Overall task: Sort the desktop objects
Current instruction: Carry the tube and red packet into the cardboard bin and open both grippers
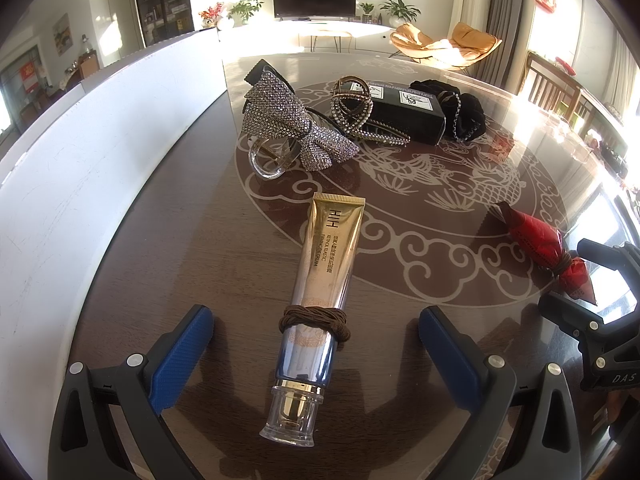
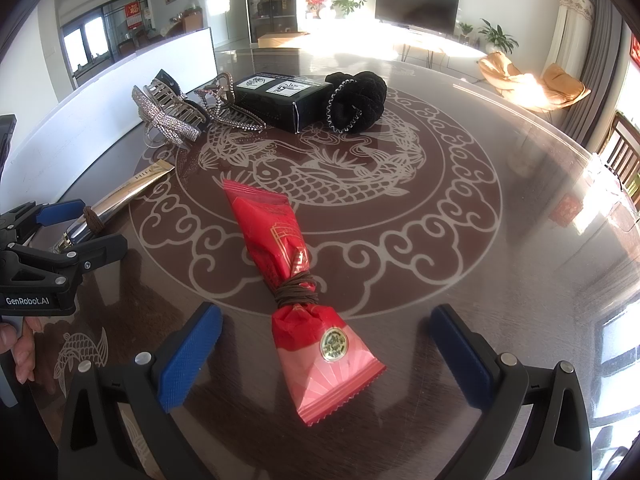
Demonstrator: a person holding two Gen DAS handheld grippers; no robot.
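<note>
A gold and silver cream tube point(image 1: 318, 280) with a brown hair tie point(image 1: 314, 320) wound round it lies on the table between the open fingers of my left gripper point(image 1: 316, 344). A red snack packet point(image 2: 298, 280) with a brown hair tie point(image 2: 296, 292) round its middle lies between the open fingers of my right gripper point(image 2: 326, 346). The packet point(image 1: 544, 244) and the right gripper point(image 1: 600, 320) also show in the left wrist view. The tube point(image 2: 120, 196) and left gripper point(image 2: 64, 232) show in the right wrist view. Neither gripper touches anything.
At the back lie a rhinestone bow hair clip point(image 1: 292, 128), a beaded claw clip point(image 1: 360, 112), a black box point(image 1: 404, 112) and a black scrunchie point(image 1: 460, 112). A white box wall point(image 1: 80, 160) runs along the left. The table point(image 2: 520, 240) has a fish pattern.
</note>
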